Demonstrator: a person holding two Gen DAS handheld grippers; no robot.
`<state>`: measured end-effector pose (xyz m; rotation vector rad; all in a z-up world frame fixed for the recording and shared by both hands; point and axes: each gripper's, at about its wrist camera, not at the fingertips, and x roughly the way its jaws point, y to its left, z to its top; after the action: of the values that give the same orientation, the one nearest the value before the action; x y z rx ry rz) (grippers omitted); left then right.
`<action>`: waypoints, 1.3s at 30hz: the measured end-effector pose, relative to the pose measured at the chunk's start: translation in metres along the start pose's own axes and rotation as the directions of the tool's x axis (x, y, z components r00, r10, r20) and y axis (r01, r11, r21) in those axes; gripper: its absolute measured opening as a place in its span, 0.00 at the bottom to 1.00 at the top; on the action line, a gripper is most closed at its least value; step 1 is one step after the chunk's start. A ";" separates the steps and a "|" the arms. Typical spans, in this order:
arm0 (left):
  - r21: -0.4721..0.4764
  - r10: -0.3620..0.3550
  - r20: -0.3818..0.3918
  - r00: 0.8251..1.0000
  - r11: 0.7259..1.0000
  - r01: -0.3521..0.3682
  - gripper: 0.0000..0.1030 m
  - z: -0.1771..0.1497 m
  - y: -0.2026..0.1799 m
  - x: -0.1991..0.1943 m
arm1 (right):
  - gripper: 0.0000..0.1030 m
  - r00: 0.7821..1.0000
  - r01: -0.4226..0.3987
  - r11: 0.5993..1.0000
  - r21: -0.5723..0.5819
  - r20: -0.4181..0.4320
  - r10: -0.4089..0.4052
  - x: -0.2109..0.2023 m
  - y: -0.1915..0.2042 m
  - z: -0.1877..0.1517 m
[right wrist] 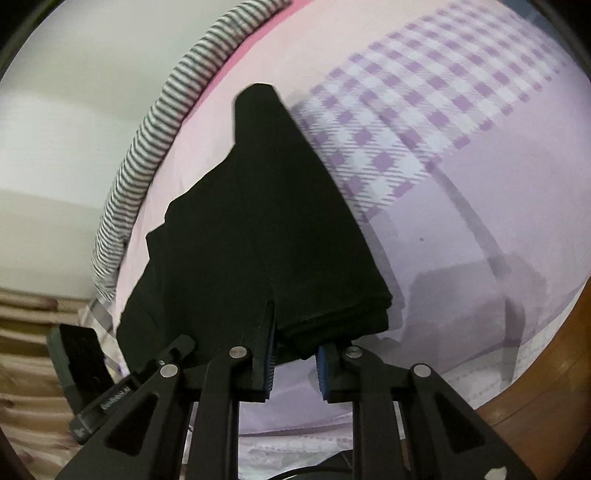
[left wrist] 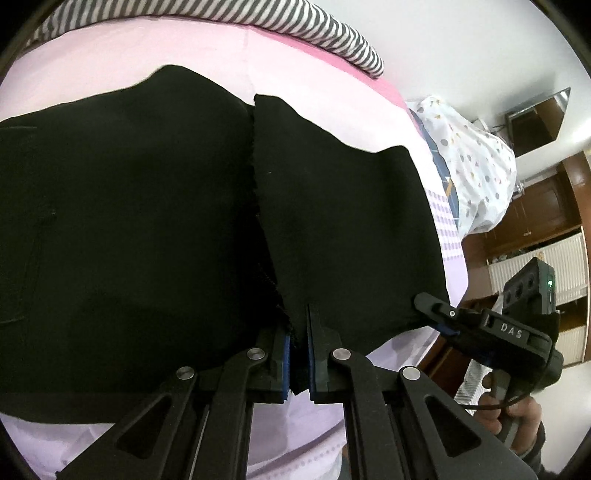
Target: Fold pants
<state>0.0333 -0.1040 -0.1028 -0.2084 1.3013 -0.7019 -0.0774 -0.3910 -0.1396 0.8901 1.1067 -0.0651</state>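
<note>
**Both grippers pinch the pants' near edge for a fold**

The black pants (left wrist: pixel 147 221) lie spread on the bed (left wrist: pixel 207 48), reaching toward its far edge. The left gripper (left wrist: pixel 297 354) is clamped on their near edge; the right gripper (right wrist: pixel 293 363) nips the neighbouring thick corner, so both ends lift evenly, I judge.

Pants (left wrist: pixel 147 221): one pair, black. Grippers: two, left gripper (left wrist: pixel 299 354) and right gripper (right wrist: pixel 295 365). Bed (left wrist: pixel 221 51): one, with one striped cloth (left wrist: pixel 314 33) and one spotted bag (left wrist: pixel 476 162).
</note>
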 end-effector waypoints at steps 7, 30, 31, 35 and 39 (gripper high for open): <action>0.010 0.054 -0.024 0.998 0.999 -0.053 0.07 -0.008 0.006 -0.001 | 0.19 0.998 0.062 0.994 -0.091 -0.006 -0.063 0.010 0.017 -0.009; 0.170 0.103 0.174 0.979 0.977 -0.132 0.20 0.009 -0.013 -0.032 | 0.33 0.978 0.203 0.918 -0.339 0.113 -0.175 -0.049 0.059 0.009; 0.199 0.102 0.155 0.983 0.971 -0.133 0.20 0.008 -0.018 -0.026 | 0.33 0.976 0.209 0.913 -0.349 0.131 -0.173 -0.047 0.061 0.016; 0.288 0.103 0.061 0.993 0.951 -0.116 0.20 0.003 -0.030 0.003 | 0.33 0.962 0.259 0.886 -0.385 0.182 -0.202 -0.025 0.067 0.048; 0.313 0.119 -0.013 0.993 0.944 -0.109 0.20 -0.004 -0.028 0.027 | 0.32 0.955 0.290 0.873 -0.392 0.185 -0.234 0.005 0.070 0.077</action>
<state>0.0220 -0.1399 -0.1113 0.1350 1.2035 -0.8030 0.0149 -0.3924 -0.0909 0.3426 1.0589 -0.1066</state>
